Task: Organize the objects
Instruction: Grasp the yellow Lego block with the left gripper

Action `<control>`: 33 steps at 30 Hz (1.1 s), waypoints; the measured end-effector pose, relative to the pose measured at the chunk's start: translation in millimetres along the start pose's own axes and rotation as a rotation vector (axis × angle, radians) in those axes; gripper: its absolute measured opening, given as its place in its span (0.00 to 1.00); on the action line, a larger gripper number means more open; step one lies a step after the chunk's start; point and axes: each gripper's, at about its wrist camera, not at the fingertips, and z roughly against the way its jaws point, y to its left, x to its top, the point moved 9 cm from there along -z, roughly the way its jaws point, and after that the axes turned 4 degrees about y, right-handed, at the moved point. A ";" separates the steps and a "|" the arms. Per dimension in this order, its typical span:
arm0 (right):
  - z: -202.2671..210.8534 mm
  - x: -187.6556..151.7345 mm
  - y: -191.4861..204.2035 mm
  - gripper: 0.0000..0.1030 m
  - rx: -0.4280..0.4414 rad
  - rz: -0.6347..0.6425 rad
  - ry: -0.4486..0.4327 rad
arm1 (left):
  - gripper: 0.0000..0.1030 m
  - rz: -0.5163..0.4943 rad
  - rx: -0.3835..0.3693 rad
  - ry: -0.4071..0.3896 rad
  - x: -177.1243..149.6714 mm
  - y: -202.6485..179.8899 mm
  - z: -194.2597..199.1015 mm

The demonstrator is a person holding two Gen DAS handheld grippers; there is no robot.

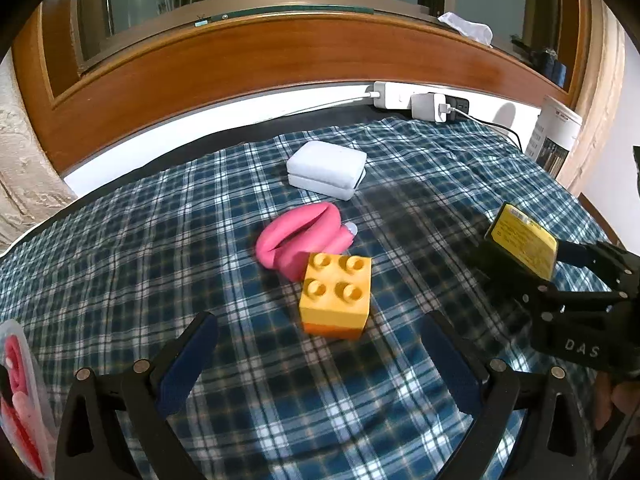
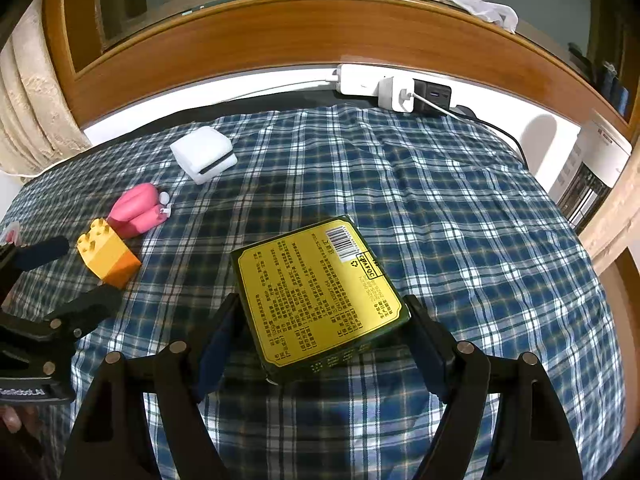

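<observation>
Jaws of the left gripper (image 1: 320,354) gape wide and empty, the yellow block (image 1: 335,294) lying on the plaid cloth (image 1: 160,240) just ahead between them, while the right gripper (image 2: 320,332) clamps the yellow box (image 2: 320,296) aloft, farther off.

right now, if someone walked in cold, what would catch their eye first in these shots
The yellow-labelled box clamped in the right gripper fills the right wrist view, held above the plaid cloth. In the left wrist view, a yellow toy brick sits ahead of the open left gripper, touching a pink rolled item, a white case beyond.
</observation>
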 end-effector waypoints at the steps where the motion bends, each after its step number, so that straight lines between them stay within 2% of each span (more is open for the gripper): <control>1: -0.1 0.0 -0.6 0.77 -0.001 -0.003 0.001 | 0.99 0.002 0.000 -0.001 0.6 -0.4 -1.1; 13: -3.6 -1.2 -4.0 0.77 -0.002 -0.023 0.019 | 0.97 0.027 -0.004 -0.010 7.1 0.6 -11.4; 16: -3.7 -1.6 -4.3 0.77 -0.005 -0.021 0.020 | 0.85 0.029 -0.005 -0.009 7.9 0.9 -13.5; 18: -3.8 -1.6 -4.2 0.77 -0.004 -0.022 0.020 | 0.70 0.039 -0.015 0.000 7.7 2.2 -15.5; 20: -4.0 -1.6 -4.2 0.77 -0.004 -0.021 0.020 | 0.61 0.048 -0.022 0.002 7.6 3.6 -15.7; 23: -4.1 -1.3 -3.5 0.77 -0.003 -0.020 0.020 | 0.52 0.056 -0.033 0.002 7.4 4.2 -15.8; 24: -4.1 -1.3 -3.2 0.77 -0.004 -0.020 0.020 | 0.44 0.057 -0.039 0.001 7.5 3.9 -15.5; 26: -4.0 -1.1 -2.3 0.77 -0.001 -0.017 0.020 | 0.35 0.057 -0.042 -0.002 7.5 3.6 -14.7; 27: -3.7 -1.1 -1.9 0.77 0.003 -0.016 0.019 | 0.32 0.057 -0.045 -0.005 7.5 3.5 -14.1; 33: -2.4 0.1 -0.3 0.74 0.042 -0.027 0.008 | 0.32 0.054 -0.040 -0.014 3.8 4.2 -8.3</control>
